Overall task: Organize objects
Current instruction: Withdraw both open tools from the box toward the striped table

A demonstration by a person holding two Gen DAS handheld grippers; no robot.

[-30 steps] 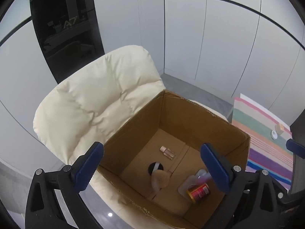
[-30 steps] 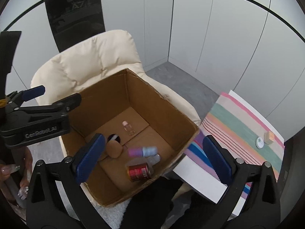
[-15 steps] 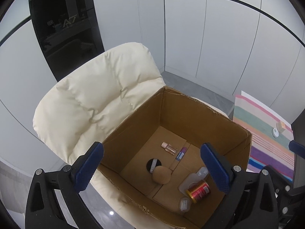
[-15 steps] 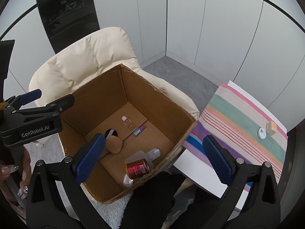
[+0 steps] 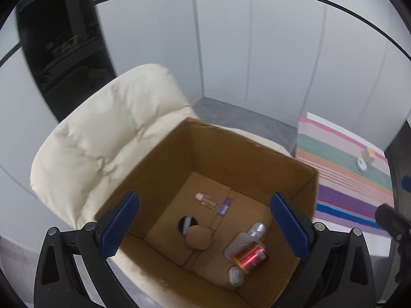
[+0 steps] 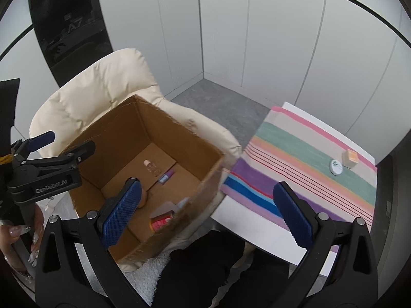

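An open cardboard box (image 5: 257,151) (image 6: 179,133) sits on a cream padded chair. Inside lie a red can (image 5: 250,256) (image 6: 160,222), a clear bottle (image 5: 254,231), a tan round puff (image 5: 198,237), a small pink-capped vial (image 5: 205,199) (image 6: 151,166), a purple tube (image 5: 224,206) (image 6: 165,177) and a small white jar (image 5: 235,275). My left gripper (image 5: 204,227) is open and empty above the box. My right gripper (image 6: 205,215) is open and empty over the box's right edge. A white round lid (image 6: 336,166) and a small tan block (image 6: 349,157) rest on the striped cloth (image 6: 295,159).
The cream chair (image 5: 108,133) backs the box. The striped cloth covers a white table (image 6: 257,225) to the right. Grey wall panels and a dark glass cabinet (image 6: 69,25) stand behind. My left gripper also shows in the right wrist view (image 6: 51,164), held by a hand.
Items that were falling a second ago have settled on the box floor. The purple tube and white jar now lie in the box. My right gripper has swung right toward the striped table.
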